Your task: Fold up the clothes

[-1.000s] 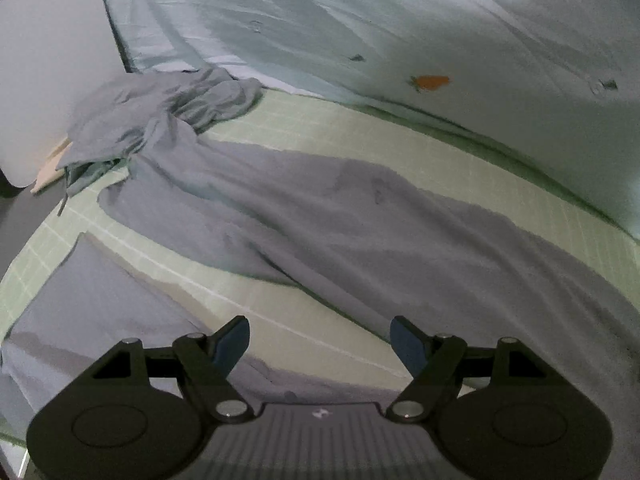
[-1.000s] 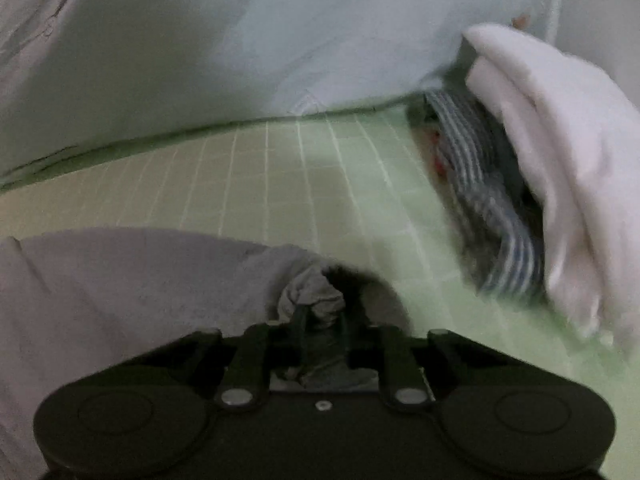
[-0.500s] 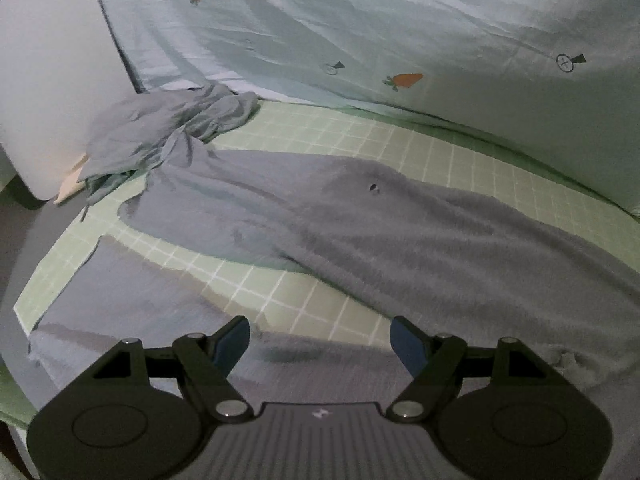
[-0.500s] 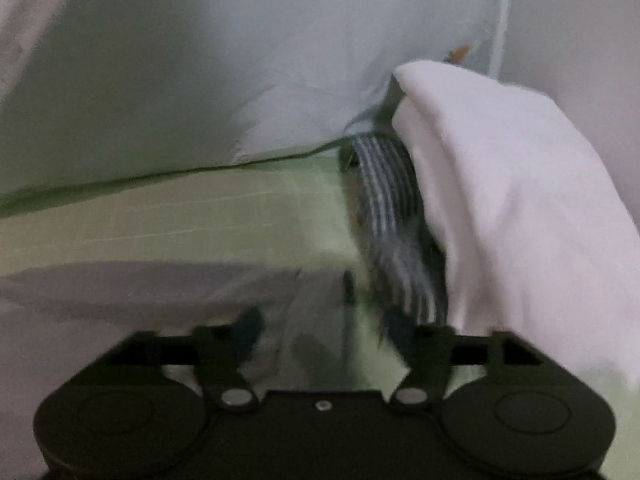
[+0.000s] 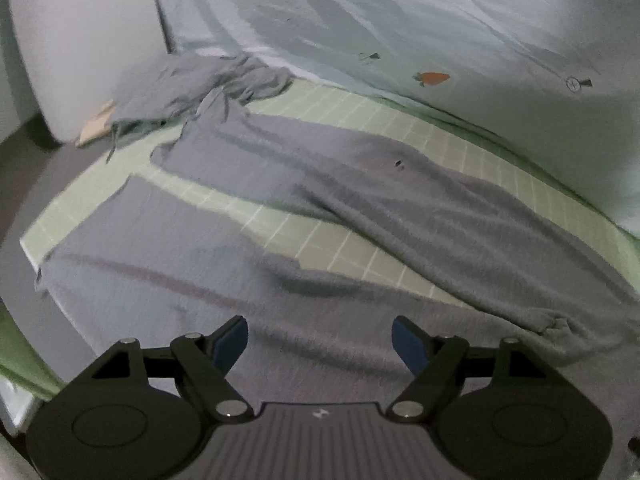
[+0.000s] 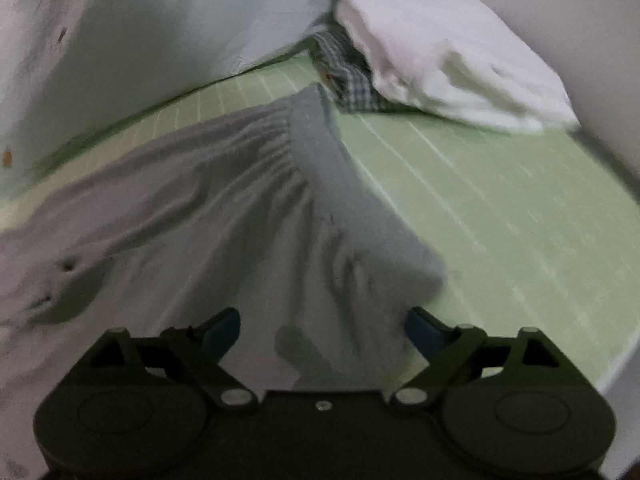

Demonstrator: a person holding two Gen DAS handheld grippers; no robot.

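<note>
At the far left, a crumpled grey garment (image 5: 208, 84) sat bunched beside a white cushion (image 5: 80, 48). The grey trousers (image 5: 360, 208) lay spread across the green checked mat (image 5: 352, 116), legs running leftward, below a pale carrot-print sheet (image 5: 440, 24). The left tongs (image 5: 320, 344) hovered over the nearer leg, wide apart and gripping nothing. The right tongs (image 6: 322, 330) hung over the gathered waistband (image 6: 320, 152) (blurred here), jaws opening, cloth beneath them but unpinched. Farther right, a folded white cloth (image 6: 440, 64) rested on a checked garment (image 6: 344, 76).
</note>
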